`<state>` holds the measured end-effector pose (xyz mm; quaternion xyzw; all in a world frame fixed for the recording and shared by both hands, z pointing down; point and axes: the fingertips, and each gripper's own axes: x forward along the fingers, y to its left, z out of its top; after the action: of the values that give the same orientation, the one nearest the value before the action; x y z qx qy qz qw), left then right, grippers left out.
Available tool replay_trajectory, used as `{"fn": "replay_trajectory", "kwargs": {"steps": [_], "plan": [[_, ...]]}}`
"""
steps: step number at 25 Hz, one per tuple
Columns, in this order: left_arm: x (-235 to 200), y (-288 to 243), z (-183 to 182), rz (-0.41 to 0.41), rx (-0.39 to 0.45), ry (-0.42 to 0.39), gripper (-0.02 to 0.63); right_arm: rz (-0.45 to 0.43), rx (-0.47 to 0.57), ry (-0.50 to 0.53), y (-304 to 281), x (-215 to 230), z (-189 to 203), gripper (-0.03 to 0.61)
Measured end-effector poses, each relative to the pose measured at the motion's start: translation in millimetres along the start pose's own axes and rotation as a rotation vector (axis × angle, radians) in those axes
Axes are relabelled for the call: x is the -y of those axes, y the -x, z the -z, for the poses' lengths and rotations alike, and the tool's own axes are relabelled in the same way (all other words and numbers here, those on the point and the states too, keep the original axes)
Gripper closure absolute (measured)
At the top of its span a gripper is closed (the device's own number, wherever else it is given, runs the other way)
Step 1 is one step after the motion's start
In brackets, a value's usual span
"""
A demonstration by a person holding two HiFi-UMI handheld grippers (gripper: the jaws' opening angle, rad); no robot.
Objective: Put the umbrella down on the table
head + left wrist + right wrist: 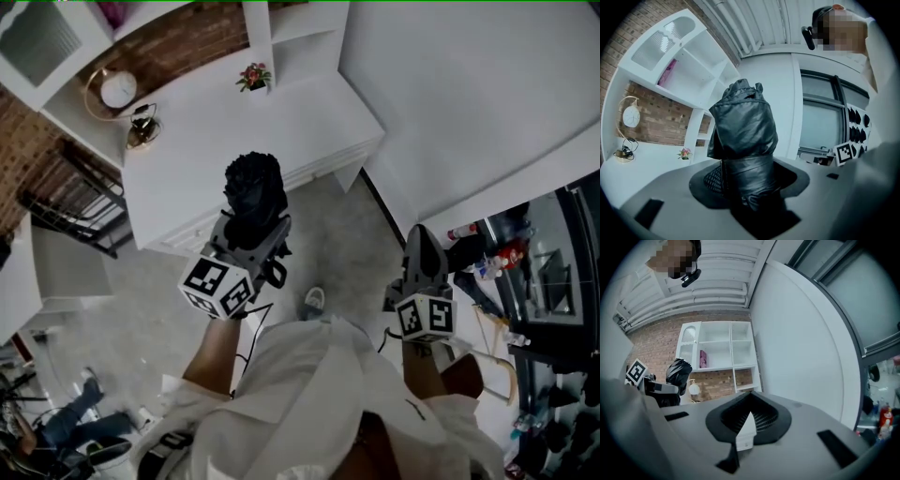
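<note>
head view: left gripper (pixel 251 230) was out in front of the person, fingers clamped on the folded black umbrella (pixel 254 187). the umbrella was held in the air, seen against the front edge of the white counter (pixel 281 131), not lying on it. a marker cube (pixel 217 286) sat at the back of that gripper. right gripper (pixel 421 239) was well apart to the right, over the grey floor (pixel 347 244), fingers together with nothing in them. a round clock (pixel 119 90) and a small flower pot (pixel 254 77) stood toward the counter's far side. the person's white shirt (pixel 328 394) filled the bottom.

left gripper view: the umbrella (pixel 745 136) filled the middle, bundled in a shiny black cover. its lower part was pinched between the fingers and its top end stuck out away from the camera. behind it was a white shelf unit (pixel 689 56) on a brick wall (pixel 651 122), with a pink book (pixel 669 72) on one shelf. the clock (pixel 631 116) and flower pot (pixel 685 153) showed at left above the counter (pixel 628 176). the right gripper's marker cube (pixel 843 153) was at right.

right gripper view: right gripper (pixel 746 423) had its fingers shut tip to tip, empty. the left gripper with the umbrella (pixel 678 371) was at far left, in front of the shelf unit (pixel 719 350). bottles (pixel 883 420) at far right were blurry.
</note>
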<state>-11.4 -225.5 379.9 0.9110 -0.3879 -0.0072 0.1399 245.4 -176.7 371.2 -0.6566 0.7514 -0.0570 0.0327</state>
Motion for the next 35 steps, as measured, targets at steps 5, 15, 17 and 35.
{"fn": "replay_trajectory", "kwargs": {"steps": [5, 15, 17, 35], "plan": [[-3.8, -44.2, -1.8, -0.022, -0.014, 0.008, 0.347, -0.021, -0.015, -0.017, -34.6, 33.8, 4.4, 0.56], [-34.8, -101.0, -5.1, -0.012, -0.055, 0.014, 0.347, -0.012, -0.037, -0.027, -89.2, 54.3, 13.0, 0.56], [-44.5, -112.9, -4.2, -0.005, -0.063, 0.019, 0.347, -0.011, -0.036, -0.023, -101.3, 54.4, 12.8, 0.56], [-222.8, -294.0, -21.3, 0.038, -0.146, 0.066, 0.345, 0.036, -0.054, 0.01, -345.9, 57.6, 14.0, 0.56]]}}
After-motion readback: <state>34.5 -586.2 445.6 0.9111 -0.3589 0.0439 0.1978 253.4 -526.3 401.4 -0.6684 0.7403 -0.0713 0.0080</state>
